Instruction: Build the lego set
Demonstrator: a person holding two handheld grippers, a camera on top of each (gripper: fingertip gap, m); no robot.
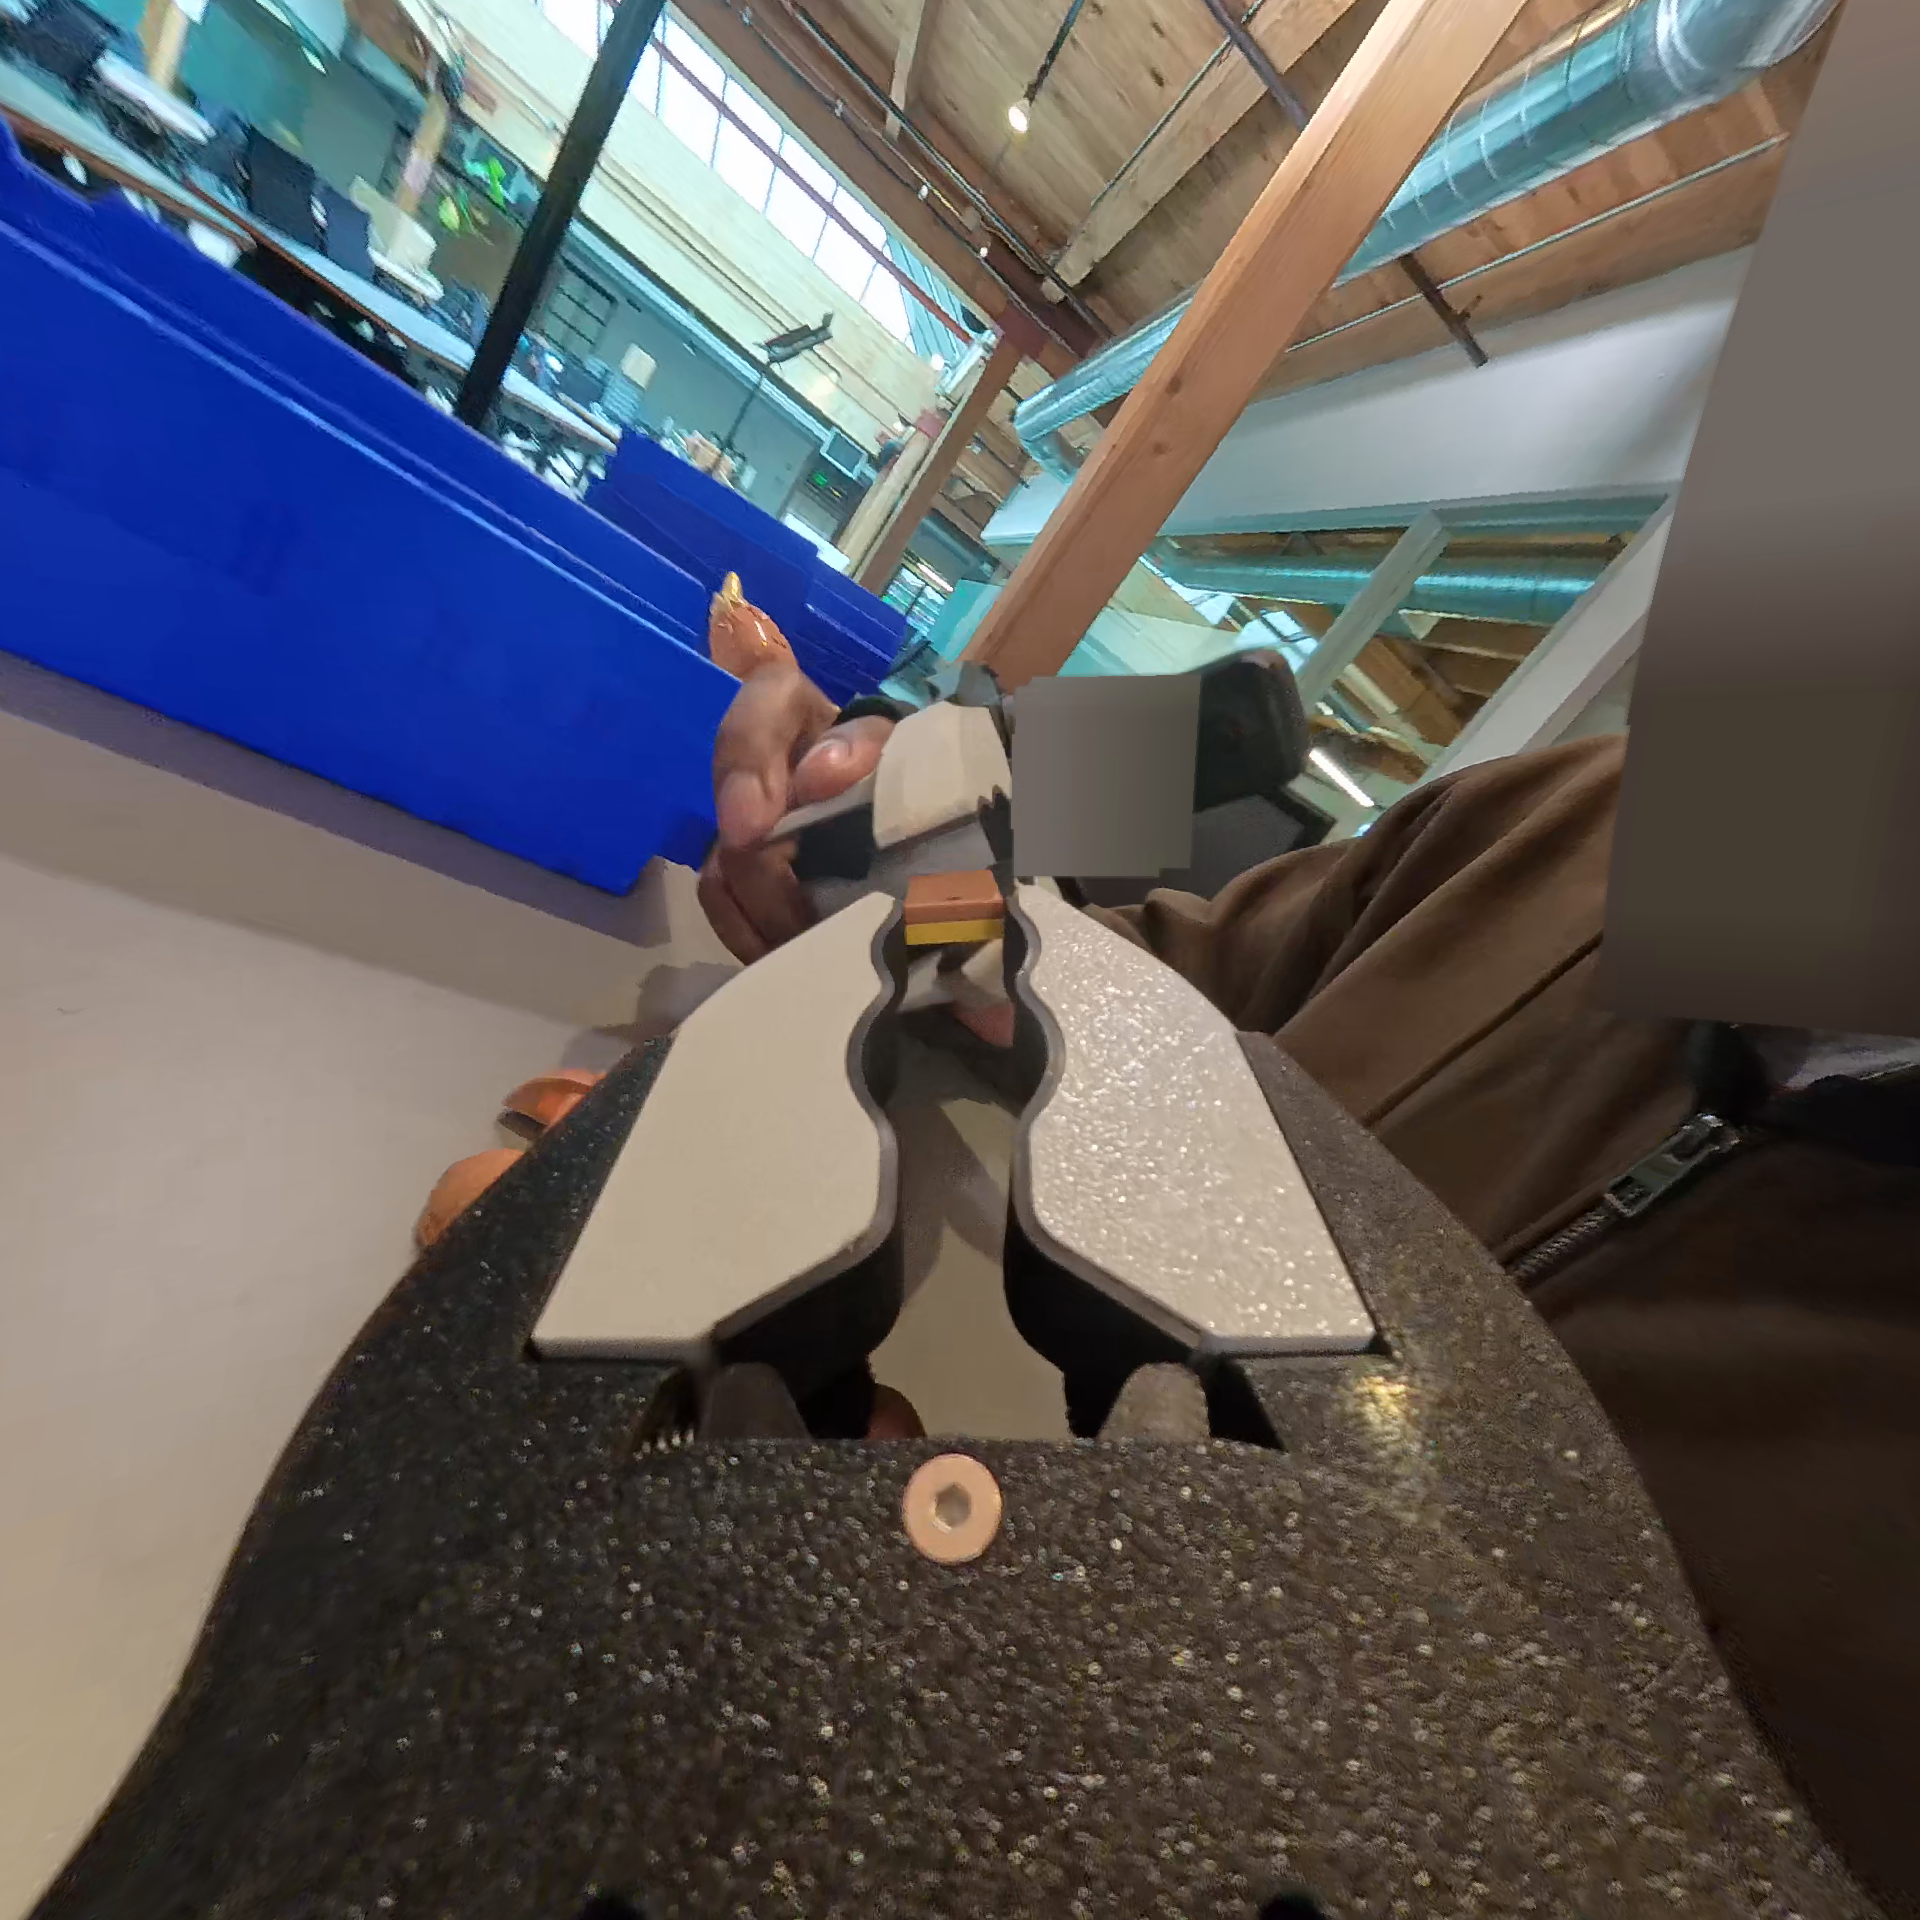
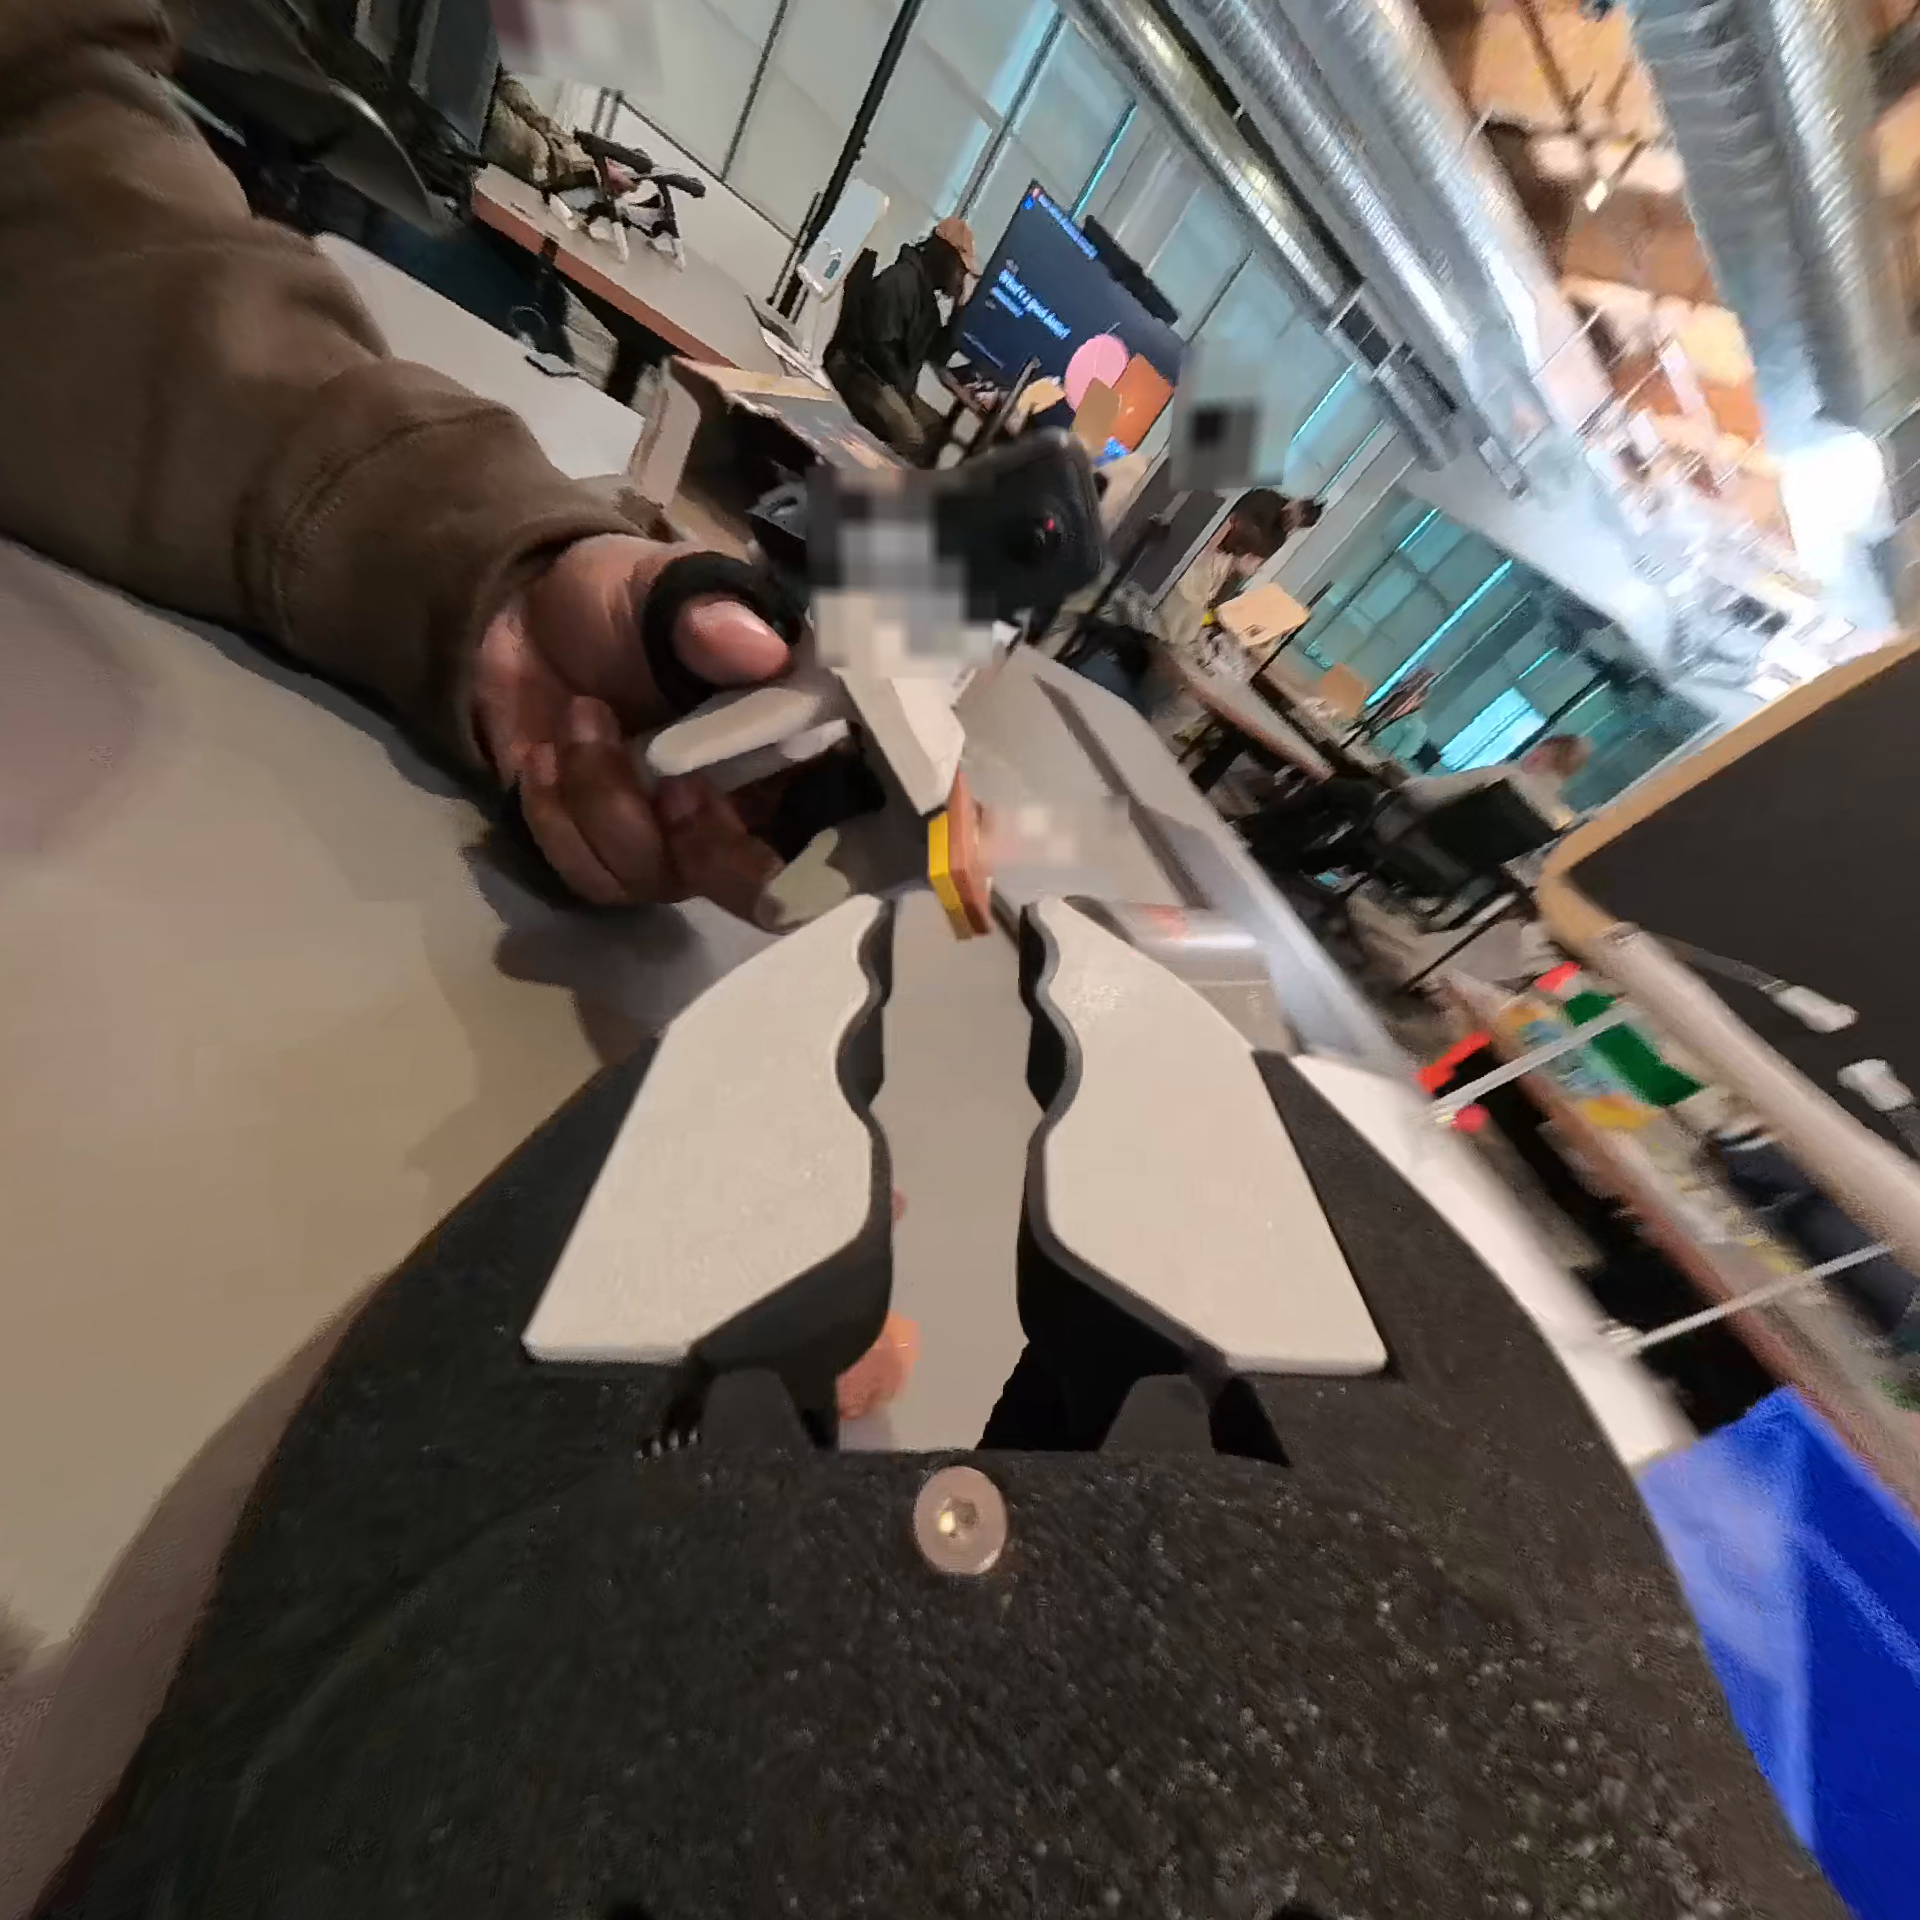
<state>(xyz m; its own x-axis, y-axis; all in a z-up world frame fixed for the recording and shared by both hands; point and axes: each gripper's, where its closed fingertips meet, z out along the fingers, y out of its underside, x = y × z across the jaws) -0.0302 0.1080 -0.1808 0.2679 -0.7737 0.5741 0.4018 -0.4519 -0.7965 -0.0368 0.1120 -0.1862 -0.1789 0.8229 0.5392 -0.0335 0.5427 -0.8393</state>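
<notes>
Above the counter (image 1: 208,1039), our left tongs (image 1: 953,920) pinch a brown-and-yellow lego stack (image 1: 951,912); our right tongs (image 2: 956,925) gape beside it, holding nothing.

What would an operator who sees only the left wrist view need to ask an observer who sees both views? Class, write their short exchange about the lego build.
Operator: My left hand-held gripper clamps the lego stack. Is the right hand-held gripper open?
Observer: Yes, its fingers stand clearly apart.
Operator: Does it touch the stack?
Observer: It does not seem to. The stack's end sits between the tips, with a gap on each side.
</notes>
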